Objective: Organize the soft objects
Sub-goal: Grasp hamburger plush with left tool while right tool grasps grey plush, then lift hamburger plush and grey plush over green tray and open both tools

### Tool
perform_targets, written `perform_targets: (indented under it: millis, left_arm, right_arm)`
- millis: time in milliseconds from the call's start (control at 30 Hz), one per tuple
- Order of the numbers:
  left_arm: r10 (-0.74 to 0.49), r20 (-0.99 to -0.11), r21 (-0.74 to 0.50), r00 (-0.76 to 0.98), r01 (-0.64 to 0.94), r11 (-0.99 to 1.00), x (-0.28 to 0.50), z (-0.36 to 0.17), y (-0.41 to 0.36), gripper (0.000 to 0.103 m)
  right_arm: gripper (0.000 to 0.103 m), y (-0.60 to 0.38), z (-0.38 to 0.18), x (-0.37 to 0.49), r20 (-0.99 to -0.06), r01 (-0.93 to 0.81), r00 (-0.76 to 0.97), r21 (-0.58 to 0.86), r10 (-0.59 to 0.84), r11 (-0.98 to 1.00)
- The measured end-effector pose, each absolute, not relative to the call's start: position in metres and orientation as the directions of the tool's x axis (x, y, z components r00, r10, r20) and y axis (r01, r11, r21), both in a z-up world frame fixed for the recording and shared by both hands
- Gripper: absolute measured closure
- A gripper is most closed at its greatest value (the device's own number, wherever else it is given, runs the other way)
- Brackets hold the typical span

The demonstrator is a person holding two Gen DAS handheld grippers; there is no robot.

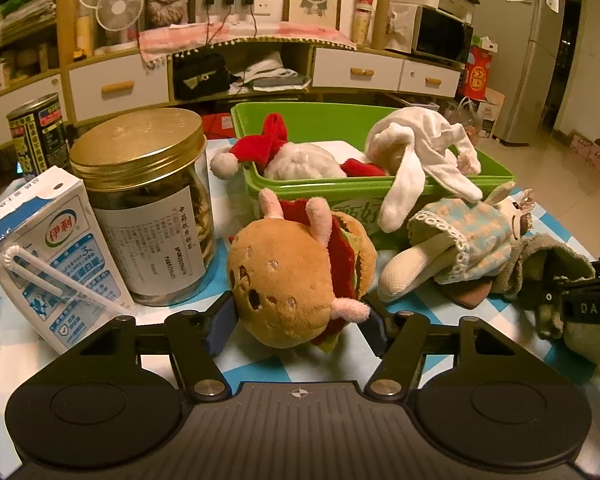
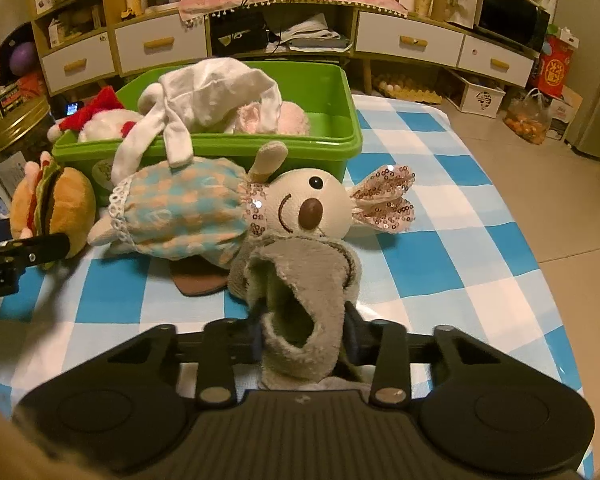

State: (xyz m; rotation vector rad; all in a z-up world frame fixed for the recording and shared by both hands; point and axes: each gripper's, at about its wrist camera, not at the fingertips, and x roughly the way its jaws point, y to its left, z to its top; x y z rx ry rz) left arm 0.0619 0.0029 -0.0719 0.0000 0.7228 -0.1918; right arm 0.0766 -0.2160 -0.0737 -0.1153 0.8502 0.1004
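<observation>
A burger plush toy [image 1: 296,276] lies on the blue-checked tablecloth [image 2: 440,240], in front of the green bin [image 1: 320,196]. My left gripper [image 1: 298,320] has its jaws against the burger's two sides. My right gripper [image 2: 304,340] is shut on a flap of the grey plush toy [image 2: 300,280]. That grey toy lies against a mouse doll in a blue and peach dress [image 2: 188,208]. In the bin are a Santa plush [image 1: 300,160] and a white bunny plush [image 1: 412,148] that droops over the rim.
To the left stand a glass jar with a gold lid [image 1: 148,208], a milk carton with a straw [image 1: 48,248] and a dark can [image 1: 40,132]. The table's edge runs along the right side, with floor beyond. A cabinet with drawers lines the back wall.
</observation>
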Motion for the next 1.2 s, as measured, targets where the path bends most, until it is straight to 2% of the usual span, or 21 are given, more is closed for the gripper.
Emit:
perform_targets:
  millis: [367,867,1200]
  left_arm:
    - [-0.210,-0.669,-0.125,0.713,0.171,0.977,0.056,-0.055,0.008,0.041]
    - [-0.236,-0.663,-0.195,0.710,0.141,0.971,0.049,-0.024,0.018,0.042]
    - [-0.271,-0.604,-0.247,0.750,0.147,0.958,0.051,0.000,0.015,0.042]
  right_arm:
    - [0.103,-0.222,-0.055,0.068,-0.738,-0.148,0.663,0.036,0.126,0.988]
    - [0.103,-0.230,-0.009,0.051,-0.668,-0.119,0.722,0.136,0.180,0.983]
    - [0.103,-0.236,0.018,0.054,-0.607,-0.090,0.769,0.209,0.201,0.974]
